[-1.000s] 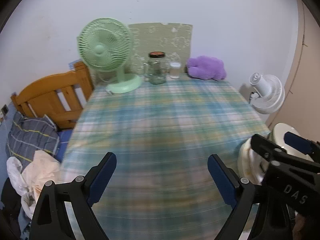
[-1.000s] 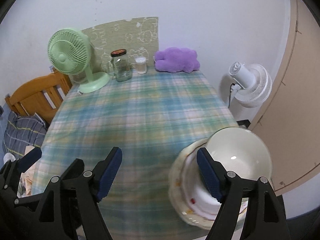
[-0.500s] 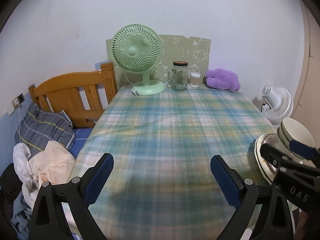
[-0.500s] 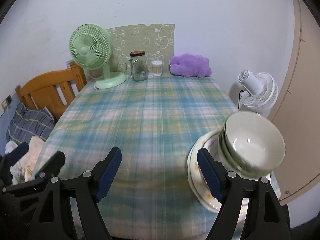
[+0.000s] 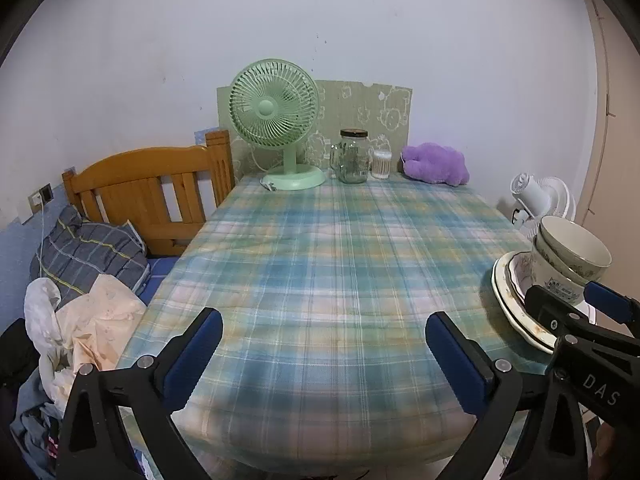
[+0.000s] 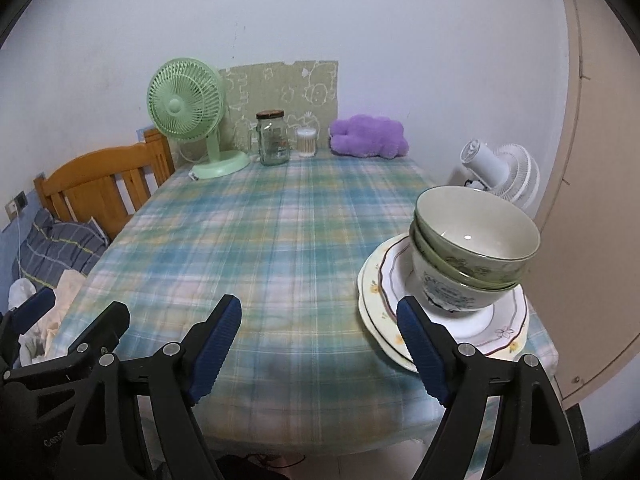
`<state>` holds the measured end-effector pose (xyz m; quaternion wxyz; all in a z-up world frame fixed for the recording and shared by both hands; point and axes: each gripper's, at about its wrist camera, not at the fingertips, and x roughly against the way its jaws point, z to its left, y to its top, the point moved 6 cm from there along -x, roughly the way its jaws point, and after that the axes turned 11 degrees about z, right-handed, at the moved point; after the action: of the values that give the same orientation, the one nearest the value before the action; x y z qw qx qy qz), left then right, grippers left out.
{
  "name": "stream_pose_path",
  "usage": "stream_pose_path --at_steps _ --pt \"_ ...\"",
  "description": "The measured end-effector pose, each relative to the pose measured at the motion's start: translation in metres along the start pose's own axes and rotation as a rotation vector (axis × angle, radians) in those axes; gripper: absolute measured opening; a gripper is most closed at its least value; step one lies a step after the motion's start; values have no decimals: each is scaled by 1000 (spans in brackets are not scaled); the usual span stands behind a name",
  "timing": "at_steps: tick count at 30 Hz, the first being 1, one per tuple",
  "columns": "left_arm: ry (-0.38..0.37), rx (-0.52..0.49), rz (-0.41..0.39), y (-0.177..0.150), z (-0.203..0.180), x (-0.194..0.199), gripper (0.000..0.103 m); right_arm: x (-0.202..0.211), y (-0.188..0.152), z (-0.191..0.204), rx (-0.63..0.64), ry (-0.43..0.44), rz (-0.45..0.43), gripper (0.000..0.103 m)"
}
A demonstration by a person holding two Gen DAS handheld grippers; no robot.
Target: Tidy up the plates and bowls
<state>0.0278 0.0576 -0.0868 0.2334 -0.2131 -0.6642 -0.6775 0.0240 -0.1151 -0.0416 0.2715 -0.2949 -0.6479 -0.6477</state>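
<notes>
Several nested green-and-cream bowls (image 6: 476, 248) stand on stacked floral plates (image 6: 506, 322) at the near right corner of the plaid table (image 6: 260, 240). My right gripper (image 6: 319, 308) hovers over the table's near edge, jaws opening, nothing between them; its right finger is just in front of the plates' left rim. My left gripper (image 5: 322, 322) is also over the near edge, jaws opening and empty. In the left wrist view the bowls (image 5: 568, 256) and plates (image 5: 506, 292) lie far right, behind the right gripper's fingers (image 5: 608, 306).
At the table's far end stand a green fan (image 5: 276, 120), a glass jar (image 5: 354, 156), a small swab container (image 5: 381, 164) and a purple plush (image 5: 436, 162). A wooden bedhead (image 5: 152, 192) and heaped clothes (image 5: 88, 320) are left. A white fan (image 6: 504, 172) and a beige door (image 6: 592, 200) are right.
Both grippers drew back toward the table's near edge and sank lower, so the bowl stack now shows from the side. The left jaws spread a little wider.
</notes>
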Motion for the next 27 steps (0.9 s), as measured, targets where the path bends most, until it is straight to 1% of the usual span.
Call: stream_pose_path --at_steps 12,22,27 --pt "7 19 -9 -5 0 9 103 13 -4 -3 9 0 -18 85" --pt "6 17 -1 -6 -1 10 103 16 -6 -5 7 -2 -13 85" --pt "11 20 -12 -6 -3 14 103 18 -4 -7 15 7 -8 86"
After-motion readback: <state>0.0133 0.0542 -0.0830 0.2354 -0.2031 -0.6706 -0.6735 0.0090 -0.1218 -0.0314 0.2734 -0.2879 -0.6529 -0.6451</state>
